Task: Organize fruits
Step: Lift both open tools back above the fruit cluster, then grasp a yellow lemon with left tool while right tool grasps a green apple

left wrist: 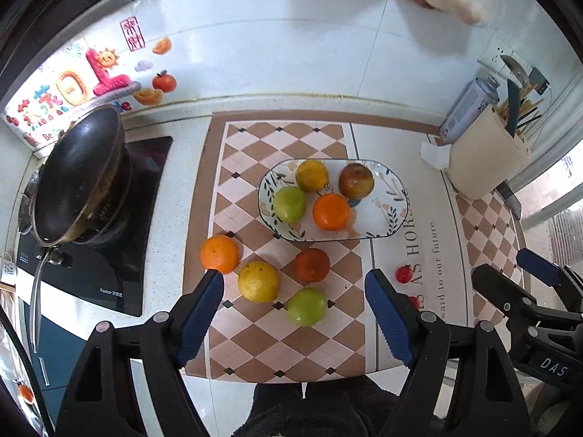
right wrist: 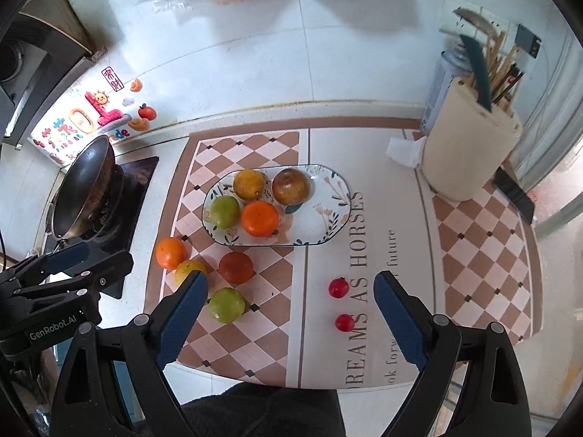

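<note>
Kitchen tabletop (left wrist: 175, 167) with checkered mat, plate (left wrist: 386, 218) mid-mat. Four fruits sit on the plate. Still loose on the mat: orange (left wrist: 219, 254), yellow citrus (left wrist: 258, 281), dark orange fruit (left wrist: 312, 265), green fruit (left wrist: 306, 306), two cherry tomatoes (right wrist: 339, 287). Roughly half done, I'd say. Left tool (left wrist: 294, 284) and right tool (right wrist: 290, 284) both spread wide, empty, hovering near the loose fruit.

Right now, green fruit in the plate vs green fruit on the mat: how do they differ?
The plate's green fruit lies inside the floral plate, touching the orange fruit beside it; the mat's green fruit lies loose on the checkered mat, touching nothing. The plate one is far from both grippers; the mat one sits just past the right gripper, near its left finger. Both are round, plain green and similar in size.
</note>
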`<move>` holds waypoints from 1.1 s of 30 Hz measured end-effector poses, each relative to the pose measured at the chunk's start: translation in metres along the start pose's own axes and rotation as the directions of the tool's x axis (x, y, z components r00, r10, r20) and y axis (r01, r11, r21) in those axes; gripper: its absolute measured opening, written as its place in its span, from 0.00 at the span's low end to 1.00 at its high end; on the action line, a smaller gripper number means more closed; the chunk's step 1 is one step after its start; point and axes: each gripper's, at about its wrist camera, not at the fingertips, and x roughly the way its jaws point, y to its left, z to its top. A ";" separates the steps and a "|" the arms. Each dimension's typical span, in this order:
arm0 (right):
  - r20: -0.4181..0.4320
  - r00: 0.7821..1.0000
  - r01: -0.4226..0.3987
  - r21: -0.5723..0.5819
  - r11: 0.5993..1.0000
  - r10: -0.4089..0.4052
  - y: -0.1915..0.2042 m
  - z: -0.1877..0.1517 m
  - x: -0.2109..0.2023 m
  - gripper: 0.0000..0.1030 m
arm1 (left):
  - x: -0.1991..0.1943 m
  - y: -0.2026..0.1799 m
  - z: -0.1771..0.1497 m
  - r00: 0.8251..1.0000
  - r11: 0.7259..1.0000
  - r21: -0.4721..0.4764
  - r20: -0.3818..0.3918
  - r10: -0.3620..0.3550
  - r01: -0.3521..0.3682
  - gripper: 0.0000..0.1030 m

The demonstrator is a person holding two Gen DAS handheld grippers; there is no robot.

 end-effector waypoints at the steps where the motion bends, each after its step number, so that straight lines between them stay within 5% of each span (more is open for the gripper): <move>1: 0.004 1.000 -0.001 0.004 1.000 0.001 0.000 0.000 -0.004 0.92 | -0.004 0.000 -0.001 1.000 1.000 0.003 0.010 0.008 -0.008 0.77; 18: -0.024 0.998 -0.056 0.040 0.998 0.057 0.002 -0.004 0.001 0.92 | -0.009 0.008 -0.004 0.999 0.999 -0.038 0.025 0.029 -0.028 0.77; 21: -0.051 0.995 -0.078 0.040 0.996 0.080 0.005 -0.003 0.017 0.92 | -0.001 0.016 0.001 0.995 0.995 -0.041 0.036 0.088 -0.086 0.94; 23: -0.083 0.991 -0.097 0.040 0.994 0.100 0.009 -0.004 0.036 0.92 | 0.007 0.024 0.003 0.988 0.989 -0.043 0.045 0.145 -0.143 0.95; 27: -0.217 0.957 -0.184 0.053 0.981 0.191 0.024 -0.013 0.102 0.92 | 0.037 0.046 0.003 0.968 0.966 -0.055 0.005 0.252 -0.251 0.95; 33: -0.454 0.857 -0.212 0.123 0.970 0.245 0.047 -0.048 0.221 0.92 | 0.097 0.078 -0.008 0.953 0.955 -0.089 -0.141 0.269 -0.282 0.95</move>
